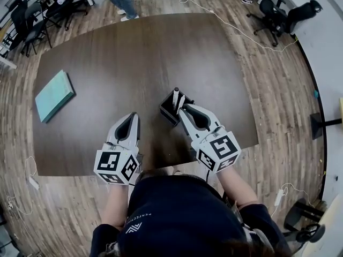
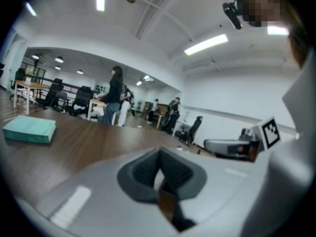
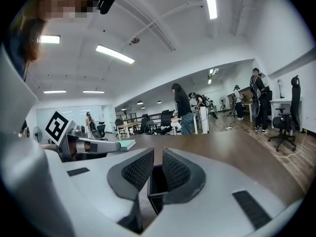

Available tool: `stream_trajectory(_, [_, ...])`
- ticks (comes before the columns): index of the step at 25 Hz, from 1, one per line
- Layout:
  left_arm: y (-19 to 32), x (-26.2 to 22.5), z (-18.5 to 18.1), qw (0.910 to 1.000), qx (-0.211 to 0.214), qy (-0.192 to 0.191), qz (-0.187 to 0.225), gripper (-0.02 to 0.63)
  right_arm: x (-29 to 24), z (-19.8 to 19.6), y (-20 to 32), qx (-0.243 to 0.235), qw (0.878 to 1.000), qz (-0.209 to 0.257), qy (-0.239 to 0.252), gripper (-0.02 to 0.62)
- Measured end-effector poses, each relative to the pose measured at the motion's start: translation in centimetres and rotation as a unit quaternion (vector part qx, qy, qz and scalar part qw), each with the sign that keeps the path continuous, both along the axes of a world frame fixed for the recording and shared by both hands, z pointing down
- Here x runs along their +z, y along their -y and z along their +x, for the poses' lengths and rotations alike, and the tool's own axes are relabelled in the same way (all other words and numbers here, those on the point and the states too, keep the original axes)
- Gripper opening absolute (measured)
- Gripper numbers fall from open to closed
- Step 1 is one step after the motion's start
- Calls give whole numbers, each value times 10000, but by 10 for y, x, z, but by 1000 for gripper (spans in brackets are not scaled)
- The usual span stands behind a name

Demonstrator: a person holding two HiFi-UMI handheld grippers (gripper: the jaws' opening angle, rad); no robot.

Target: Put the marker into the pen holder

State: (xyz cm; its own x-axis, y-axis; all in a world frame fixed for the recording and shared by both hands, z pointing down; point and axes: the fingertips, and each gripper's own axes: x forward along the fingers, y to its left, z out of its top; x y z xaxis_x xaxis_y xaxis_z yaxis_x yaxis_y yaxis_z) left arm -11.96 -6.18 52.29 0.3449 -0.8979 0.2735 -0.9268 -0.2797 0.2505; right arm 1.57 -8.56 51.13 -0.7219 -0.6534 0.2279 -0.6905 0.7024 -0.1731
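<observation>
A black square pen holder (image 1: 170, 112) stands on the dark wooden table (image 1: 134, 63), right of the middle. Two white markers stick up out of it, one tall (image 1: 176, 95) and one shorter (image 1: 181, 101). My right gripper (image 1: 184, 110) has its tips at the holder's right rim; in the right gripper view its jaws (image 3: 158, 158) stand a narrow gap apart with nothing between them, and the holder's open mouth (image 3: 158, 180) shows just beneath. My left gripper (image 1: 133, 116) hovers left of the holder, its jaws (image 2: 159, 171) closed together and empty.
A teal book (image 1: 53, 95) lies near the table's left edge, also seen as the teal book (image 2: 29, 128) in the left gripper view. Office chairs (image 1: 32, 20), desks and people stand beyond the table's far side. A cable (image 1: 236, 28) runs across the floor.
</observation>
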Motion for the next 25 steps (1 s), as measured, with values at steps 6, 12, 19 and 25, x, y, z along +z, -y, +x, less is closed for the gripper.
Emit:
stream_trajectory(6, [-11, -4, -5, 9997, -157, -139, 90, 6, -4, 1, -9, -39, 10000, 19, -15, 28])
stream_trajectory(12, [-18, -7, 0, 9995, -196, -186, 154, 6, -4, 9, -14, 8, 10000, -6, -51, 3])
stream_trajectory(19, [-28, -9, 0, 9995, -222, -168, 179, 6, 0, 9, -23, -14, 9998, -109, -142, 0])
stream_trajectory(25, [-35, -8, 1, 9995, -231, -163, 170, 6, 2, 8, -29, -98, 9996, -164, -225, 0])
